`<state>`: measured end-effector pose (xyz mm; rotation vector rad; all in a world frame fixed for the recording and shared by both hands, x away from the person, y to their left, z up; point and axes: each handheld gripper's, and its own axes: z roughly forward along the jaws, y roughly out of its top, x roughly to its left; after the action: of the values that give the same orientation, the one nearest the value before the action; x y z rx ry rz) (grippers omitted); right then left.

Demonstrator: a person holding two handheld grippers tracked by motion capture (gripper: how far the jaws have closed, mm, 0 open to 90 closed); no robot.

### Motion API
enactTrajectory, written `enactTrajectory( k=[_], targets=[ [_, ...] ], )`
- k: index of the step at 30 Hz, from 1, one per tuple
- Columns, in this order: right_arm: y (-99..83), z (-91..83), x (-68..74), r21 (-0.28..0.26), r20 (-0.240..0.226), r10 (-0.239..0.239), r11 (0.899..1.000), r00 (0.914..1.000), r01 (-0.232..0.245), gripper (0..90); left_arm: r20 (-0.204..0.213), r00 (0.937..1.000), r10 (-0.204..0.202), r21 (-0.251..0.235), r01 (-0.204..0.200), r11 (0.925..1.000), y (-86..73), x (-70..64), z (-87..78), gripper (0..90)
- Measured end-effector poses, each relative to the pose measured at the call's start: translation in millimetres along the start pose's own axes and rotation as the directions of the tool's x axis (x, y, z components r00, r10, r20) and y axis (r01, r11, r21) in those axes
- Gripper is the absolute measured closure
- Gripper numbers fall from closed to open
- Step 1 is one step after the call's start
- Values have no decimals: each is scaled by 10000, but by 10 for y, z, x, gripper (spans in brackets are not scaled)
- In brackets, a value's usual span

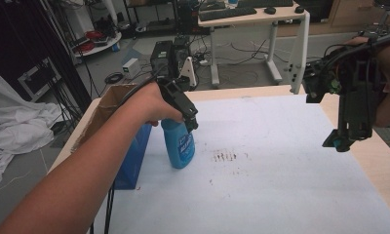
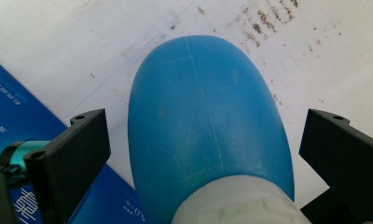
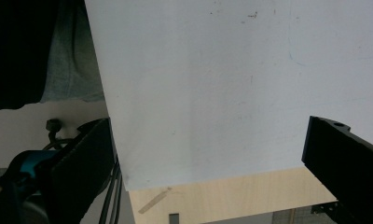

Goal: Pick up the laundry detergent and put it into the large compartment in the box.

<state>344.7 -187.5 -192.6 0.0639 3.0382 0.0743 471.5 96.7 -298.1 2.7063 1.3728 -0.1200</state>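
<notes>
A blue spray bottle (image 1: pixel 179 146) with a white neck stands upright on the white sheet (image 1: pixel 281 185), left of centre. My left gripper (image 1: pixel 189 122) hangs over its top, open; in the left gripper view the bottle (image 2: pixel 208 107) sits between the two black jaws with a gap on each side. My right gripper (image 1: pixel 343 139) is held in the air over the table's right edge, open and holding nothing. The right gripper view looks down on the bare white sheet (image 3: pixel 212 84) and the wooden table edge (image 3: pixel 231 196) between its spread jaws.
A blue printed bag (image 1: pixel 134 156) stands just left of the bottle, against an open cardboard box (image 1: pixel 105 105) at the table's left edge. Brown smudges (image 1: pixel 224 156) mark the sheet right of the bottle. A white desk (image 1: pixel 261 17) and cables lie beyond the table.
</notes>
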Motion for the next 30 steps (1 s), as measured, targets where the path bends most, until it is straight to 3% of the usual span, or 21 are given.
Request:
enactTrajectory(
  k=[13,16,22,30],
  targets=[
    [-11,23,-3,23,-70,42,10000,10000,-42,16,-47,9999,99,44,-99,9999,15,-12,18,31],
    [-14,22,-3,12,-56,73,10000,10000,-73,16,-39,9998,193,61,-193,9998,16,-15,18,80],
    [-8,28,-10,16,-49,32,10000,10000,-32,16,-70,9998,190,80,-190,9998,16,-10,17,82],
    [4,32,-19,-7,-49,41,10000,10000,-41,16,-83,9996,287,156,-286,9995,6,-20,6,188]
  ],
)
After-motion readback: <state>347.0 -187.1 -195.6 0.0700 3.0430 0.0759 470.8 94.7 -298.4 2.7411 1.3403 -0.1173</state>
